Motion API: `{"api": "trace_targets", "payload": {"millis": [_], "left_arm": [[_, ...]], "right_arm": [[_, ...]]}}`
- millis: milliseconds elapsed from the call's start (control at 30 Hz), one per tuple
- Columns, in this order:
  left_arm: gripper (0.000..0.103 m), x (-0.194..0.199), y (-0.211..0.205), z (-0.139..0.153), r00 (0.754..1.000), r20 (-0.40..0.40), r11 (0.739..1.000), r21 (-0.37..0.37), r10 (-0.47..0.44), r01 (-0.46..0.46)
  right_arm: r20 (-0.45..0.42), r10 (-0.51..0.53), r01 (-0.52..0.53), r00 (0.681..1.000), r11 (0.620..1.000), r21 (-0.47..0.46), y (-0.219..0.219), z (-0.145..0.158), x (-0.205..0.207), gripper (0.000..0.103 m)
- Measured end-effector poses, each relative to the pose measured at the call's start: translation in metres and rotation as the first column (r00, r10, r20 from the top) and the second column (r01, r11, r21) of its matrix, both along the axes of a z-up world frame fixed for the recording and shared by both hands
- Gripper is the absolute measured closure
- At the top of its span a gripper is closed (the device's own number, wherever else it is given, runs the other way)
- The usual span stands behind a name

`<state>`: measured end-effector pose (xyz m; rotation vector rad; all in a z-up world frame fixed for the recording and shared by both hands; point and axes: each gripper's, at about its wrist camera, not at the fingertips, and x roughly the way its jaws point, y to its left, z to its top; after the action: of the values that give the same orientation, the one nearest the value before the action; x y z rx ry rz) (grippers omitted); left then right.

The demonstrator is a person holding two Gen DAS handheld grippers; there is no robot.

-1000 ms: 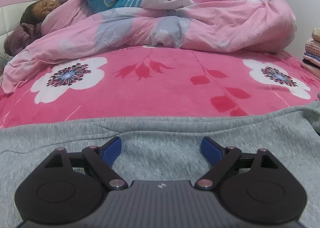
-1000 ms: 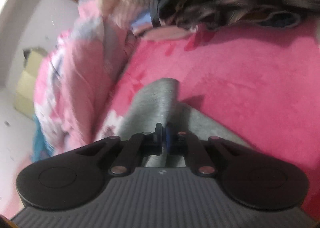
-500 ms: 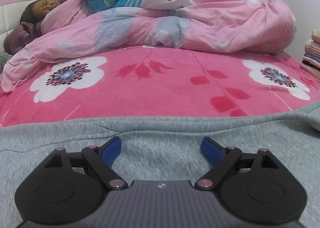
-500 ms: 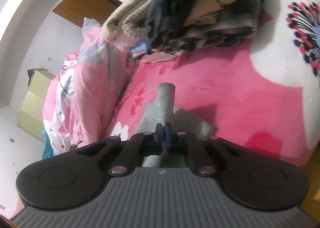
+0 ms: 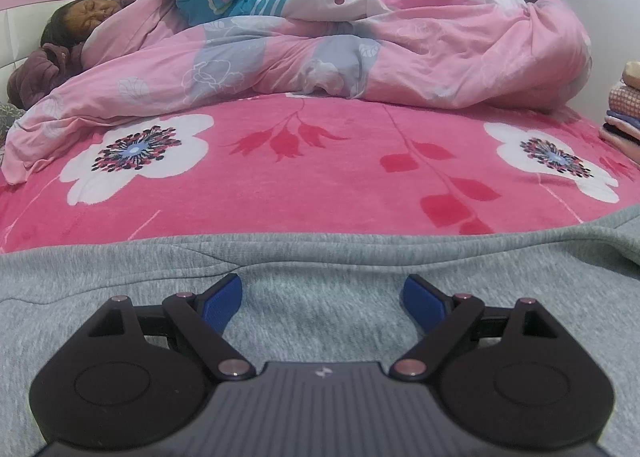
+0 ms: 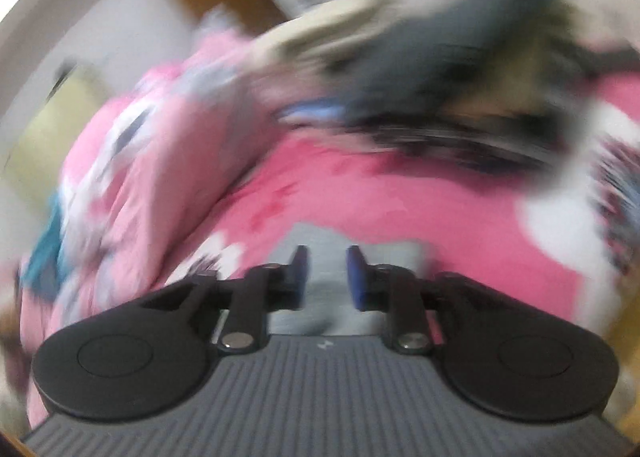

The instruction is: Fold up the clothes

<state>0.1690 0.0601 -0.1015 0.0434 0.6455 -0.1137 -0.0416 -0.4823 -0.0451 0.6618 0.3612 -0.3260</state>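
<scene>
Under the left gripper (image 5: pixel 322 299), jaws wide apart, lies the grey garment (image 5: pixel 320 257), ungripped. Right gripper (image 6: pixel 327 277) jaws just opening; grey cloth seen between, pads clear.

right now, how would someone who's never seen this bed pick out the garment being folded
Start at the bed's bright pink flowered blanket, with the pale pink duvet heaped at its far side. The grey sweatshirt lies spread across the near edge, under the left gripper. It is the only plain grey cloth there.

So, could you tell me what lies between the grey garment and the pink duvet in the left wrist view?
Only bare pink floral blanket separates the grey garment from the pink duvet, seen in the left wrist view.
</scene>
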Motion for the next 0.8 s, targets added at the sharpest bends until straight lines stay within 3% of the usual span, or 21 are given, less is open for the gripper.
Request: {"api": "trace_targets", "payload": {"millis": [100,233,367,500,533,567,800], "left_arm": [[0.014,-0.001,0.001,0.0,1.0,0.003,1.0,-0.005,0.0,0.0],[0.014,-0.001,0.001,0.0,1.0,0.008,1.0,-0.012,-0.001,0.001],[0.013,-0.002,0.003,-0.001,1.0,0.012,1.0,-0.025,-0.006,0.006],[0.012,-0.002,0.003,-0.001,1.0,0.012,0.999,-0.033,-0.009,0.009],[0.012,-0.002,0.003,-0.001,1.0,0.012,0.999,-0.033,-0.009,0.009],[0.012,-0.002,0.003,-0.001,1.0,0.012,0.999,-0.033,-0.009,0.01],[0.012,-0.001,0.003,-0.001,1.0,0.013,1.0,-0.03,-0.009,0.009]], "right_arm": [[-0.067,0.161,-0.166,0.985,0.983,-0.075,0.03,0.009,0.054,0.071],[-0.228,0.327,-0.363,0.917,0.921,-0.14,0.074,0.003,0.13,0.071],[-0.423,0.299,-0.424,0.855,0.873,-0.24,0.095,-0.019,0.187,0.071],[-0.522,0.28,-0.452,0.806,0.86,-0.238,0.091,-0.044,0.214,0.072],[-0.53,0.277,-0.453,0.801,0.86,-0.236,0.088,-0.048,0.214,0.083],[-0.518,0.274,-0.442,0.81,0.866,-0.233,0.083,-0.045,0.211,0.099],[-0.357,0.193,-0.278,0.914,0.939,-0.204,0.034,-0.008,0.202,0.099]]}}
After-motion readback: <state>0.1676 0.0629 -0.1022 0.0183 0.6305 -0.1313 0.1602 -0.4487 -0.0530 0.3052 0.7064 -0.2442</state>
